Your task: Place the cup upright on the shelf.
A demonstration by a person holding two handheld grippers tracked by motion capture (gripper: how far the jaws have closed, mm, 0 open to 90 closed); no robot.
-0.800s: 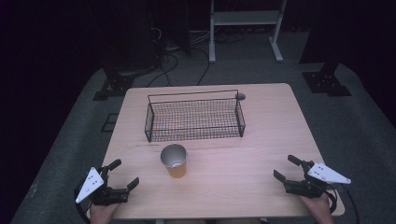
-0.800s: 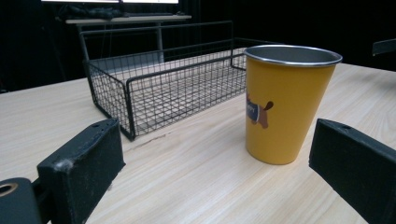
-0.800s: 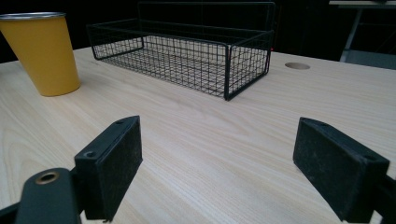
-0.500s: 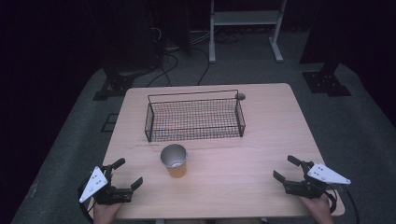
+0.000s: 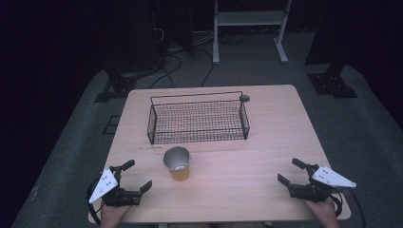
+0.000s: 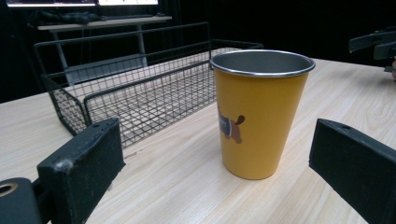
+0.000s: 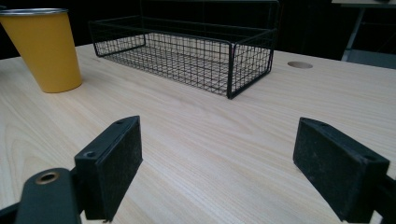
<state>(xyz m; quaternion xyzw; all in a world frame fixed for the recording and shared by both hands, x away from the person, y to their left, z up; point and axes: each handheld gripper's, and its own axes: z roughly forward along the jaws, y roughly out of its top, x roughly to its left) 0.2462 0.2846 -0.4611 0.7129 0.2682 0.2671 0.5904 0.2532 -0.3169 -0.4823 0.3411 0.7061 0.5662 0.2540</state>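
Note:
A yellow metal cup (image 5: 177, 163) stands upright near the middle front of the wooden table (image 5: 266, 137); it rises close ahead in the left gripper view (image 6: 259, 116) and at the far left of the right gripper view (image 7: 46, 49). Behind it sits an empty black wire basket (image 5: 197, 119) (image 6: 140, 84) (image 7: 187, 49). My left gripper (image 5: 137, 175) is open at the front left corner, aimed toward the cup, nothing between its jaws. My right gripper (image 5: 291, 172) is open at the front right, also empty.
A small round hole (image 5: 244, 98) marks the tabletop beside the basket's far right corner. Beyond the table lie cables, stand bases and a white frame (image 5: 247, 23) on a grey floor. Bare wood lies between cup and right gripper.
My left gripper has shifted slightly right and forward toward the cup. The right gripper, cup and basket have not moved.

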